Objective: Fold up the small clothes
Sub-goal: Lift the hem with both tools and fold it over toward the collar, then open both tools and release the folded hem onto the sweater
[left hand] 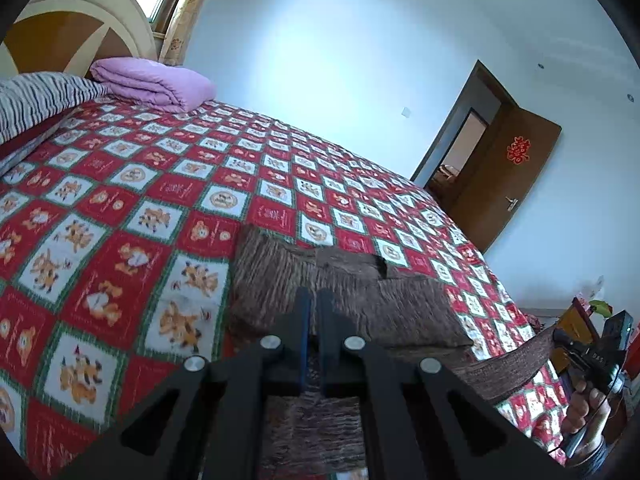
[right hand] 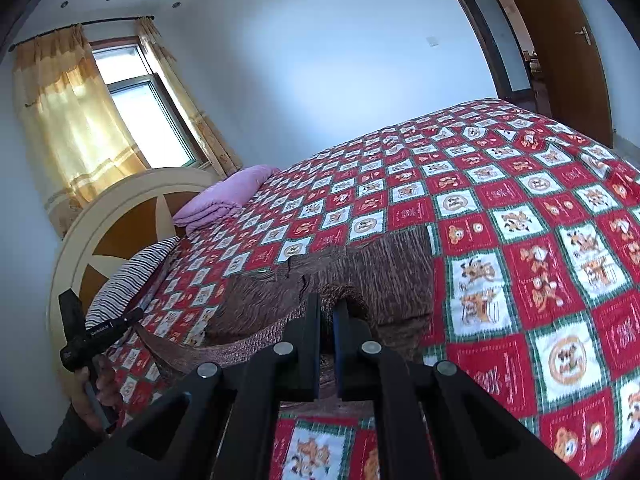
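Note:
A brown knitted garment (left hand: 332, 280) lies on the red checked bedspread (left hand: 120, 208), its near edge lifted toward both grippers. My left gripper (left hand: 315, 300) is shut on the garment's near edge, and cloth hangs below its fingers. My right gripper (right hand: 327, 308) is shut on the other near edge of the same garment (right hand: 360, 264), which bulges up around the fingers. The right gripper also shows at the right edge of the left wrist view (left hand: 588, 356), and the left gripper at the left edge of the right wrist view (right hand: 92, 332).
A folded purple blanket (left hand: 152, 84) and a striped quilt (left hand: 36, 100) lie at the head of the bed by the round headboard (right hand: 120, 224). An open brown door (left hand: 508, 176) stands beyond the foot. A curtained window (right hand: 132, 100) is behind the headboard.

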Tool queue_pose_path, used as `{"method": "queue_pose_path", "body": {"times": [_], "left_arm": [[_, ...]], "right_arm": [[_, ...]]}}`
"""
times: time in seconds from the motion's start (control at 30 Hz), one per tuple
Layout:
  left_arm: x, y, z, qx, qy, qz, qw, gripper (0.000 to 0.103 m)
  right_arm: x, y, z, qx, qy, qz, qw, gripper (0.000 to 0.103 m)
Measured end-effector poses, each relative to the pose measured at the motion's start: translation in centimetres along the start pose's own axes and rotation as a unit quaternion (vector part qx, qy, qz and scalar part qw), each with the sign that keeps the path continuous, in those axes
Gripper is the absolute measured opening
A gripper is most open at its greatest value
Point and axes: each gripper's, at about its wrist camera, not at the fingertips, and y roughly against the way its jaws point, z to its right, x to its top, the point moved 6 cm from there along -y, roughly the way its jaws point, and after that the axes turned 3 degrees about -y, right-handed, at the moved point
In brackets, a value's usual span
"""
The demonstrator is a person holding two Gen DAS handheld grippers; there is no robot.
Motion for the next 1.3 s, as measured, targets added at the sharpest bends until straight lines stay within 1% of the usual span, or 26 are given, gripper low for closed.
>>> {"method": "queue_pose_path", "body": {"times": [0.17,0.33,0.57,0.77,0.83,0.93,0.97,1.03,1.07,1.1,1.13,1.17,1.2,1.23,1.27,1.3], "left_arm": [[2.0,-1.8,-0.2,0.010,-0.007,0.005,0.9999,0.003],[3.9,-3.9,0.1,0.026,-0.026,0.012,0.9992,0.003],[6.4,-8.2,-0.4,0.045,-0.030,0.010,0.9985,0.003],[6.8,-12.3,-0.8,0.077,-0.050,-0.001,0.9958,0.000],[6.6,-14.0,-1.4,0.081,-0.045,-0.012,0.9956,0.000],[6.0,-16.5,-2.2,0.112,-0.052,-0.027,0.9920,0.000],[5.5,-17.2,-2.6,0.124,-0.053,-0.032,0.9903,0.000],[4.5,-17.7,-2.8,0.110,-0.048,-0.053,0.9914,0.000],[3.7,-17.7,-2.6,0.100,-0.055,-0.065,0.9913,0.003],[3.1,-17.6,-2.3,0.098,-0.071,-0.075,0.9899,0.007],[2.5,-17.5,-1.9,0.094,-0.088,-0.085,0.9879,0.018],[1.6,-17.2,-1.2,0.081,-0.111,-0.097,0.9857,0.033],[1.1,-17.1,-0.6,0.069,-0.128,-0.103,0.9839,0.044],[0.4,-17.0,0.1,0.061,-0.150,-0.112,0.9804,0.070],[-0.2,-16.9,0.8,0.059,-0.174,-0.118,0.9759,0.081],[-0.9,-17.0,1.8,0.054,-0.209,-0.118,0.9693,0.081]], "right_arm": [[2.2,-1.9,0.3,-0.006,0.002,0.000,1.000,0.004],[4.0,-4.9,0.7,-0.018,0.009,-0.015,1.000,0.004],[5.6,-9.7,3.0,-0.041,0.004,-0.037,0.998,0.004],[6.0,-14.7,5.6,-0.060,-0.008,-0.069,0.996,0.004],[5.9,-16.5,6.2,-0.069,-0.008,-0.080,0.994,0.004],[5.4,-20.0,7.4,-0.087,-0.001,-0.101,0.991,0.005],[5.1,-21.6,8.1,-0.089,-0.002,-0.119,0.989,0.005],[4.8,-22.9,9.3,-0.106,-0.012,-0.128,0.986,0.008],[4.7,-23.3,10.1,-0.121,-0.014,-0.127,0.984,0.012],[4.5,-23.2,10.4,-0.129,-0.011,-0.125,0.984,0.031],[4.4,-23.1,10.5,-0.132,-0.003,-0.123,0.984,0.057],[4.1,-22.7,10.5,-0.125,0.005,-0.120,0.985,0.063],[3.9,-22.2,10.4,-0.120,0.012,-0.113,0.986,0.064],[3.6,-21.9,10.4,-0.118,0.021,-0.113,0.986,0.064],[3.2,-21.6,10.5,-0.124,0.034,-0.115,0.985,0.064],[3.0,-21.3,10.5,-0.128,0.040,-0.115,0.984,0.064]]}}
